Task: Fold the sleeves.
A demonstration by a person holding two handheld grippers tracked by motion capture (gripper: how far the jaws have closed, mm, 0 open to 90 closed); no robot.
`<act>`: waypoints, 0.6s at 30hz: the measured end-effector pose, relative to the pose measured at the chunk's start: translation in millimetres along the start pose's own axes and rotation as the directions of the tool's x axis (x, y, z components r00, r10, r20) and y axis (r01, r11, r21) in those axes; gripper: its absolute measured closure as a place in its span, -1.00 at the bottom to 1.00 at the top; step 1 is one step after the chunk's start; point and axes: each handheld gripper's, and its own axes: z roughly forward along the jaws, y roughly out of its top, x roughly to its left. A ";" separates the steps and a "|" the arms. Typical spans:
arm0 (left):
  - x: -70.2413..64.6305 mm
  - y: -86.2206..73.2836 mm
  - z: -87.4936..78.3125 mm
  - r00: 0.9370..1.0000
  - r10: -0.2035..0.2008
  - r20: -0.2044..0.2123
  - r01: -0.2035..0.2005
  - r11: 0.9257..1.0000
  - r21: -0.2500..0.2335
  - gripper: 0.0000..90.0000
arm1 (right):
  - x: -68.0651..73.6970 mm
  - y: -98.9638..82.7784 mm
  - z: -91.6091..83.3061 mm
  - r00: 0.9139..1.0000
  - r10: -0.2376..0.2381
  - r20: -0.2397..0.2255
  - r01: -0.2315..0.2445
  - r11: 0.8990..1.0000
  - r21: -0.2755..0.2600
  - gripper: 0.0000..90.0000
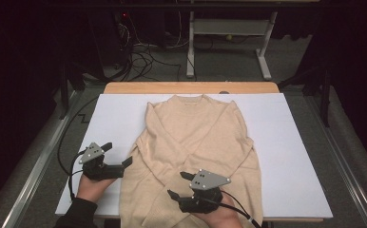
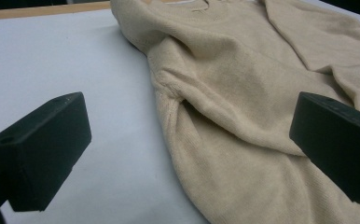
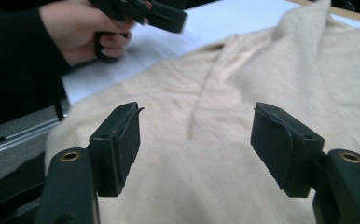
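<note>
Across the middle of the high view, a beige knitted sweater [image 1: 198, 152] lies flat on a white tabletop [image 1: 295, 142], its collar toward the top of the frame and both sleeves folded inward so that they cross over the body. At lower left of that view the left gripper [image 1: 120, 154] is held in the person's left hand [image 1: 93, 187], just beside the sweater's left edge, with its jaws spread wide and nothing between them; in the left gripper view the two black jaws stand at the far left and far right of the frame, the white surface under one and the sweater's side and folded sleeve [image 2: 225, 107] under the other. At lower centre of the high view the right gripper [image 1: 179, 185] hangs over the sweater's lower part near the hem. Its jaws stand apart, with no cloth pinched; the right gripper view shows them parted above the knit fabric [image 3: 197, 177], and the left hand with its gripper at upper left.
</note>
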 end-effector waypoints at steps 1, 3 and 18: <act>0.1 0.0 0.0 1.000 0.000 -0.001 0.000 1.000 0.000 -1.00 | -2.3 -1.7 -0.2 1.000 0.003 0.009 -0.003 1.000 0.005 -0.30; 0.0 -0.1 0.1 1.000 0.001 0.000 -0.001 1.000 0.001 -1.00 | -8.0 -4.8 -0.8 1.000 0.011 0.023 -0.011 1.000 0.010 -0.36; -0.5 -0.5 2.3 1.000 0.004 0.004 -0.004 1.000 0.007 -1.00 | -61.5 -27.8 -23.8 0.976 0.102 0.191 -0.108 0.994 0.021 -0.60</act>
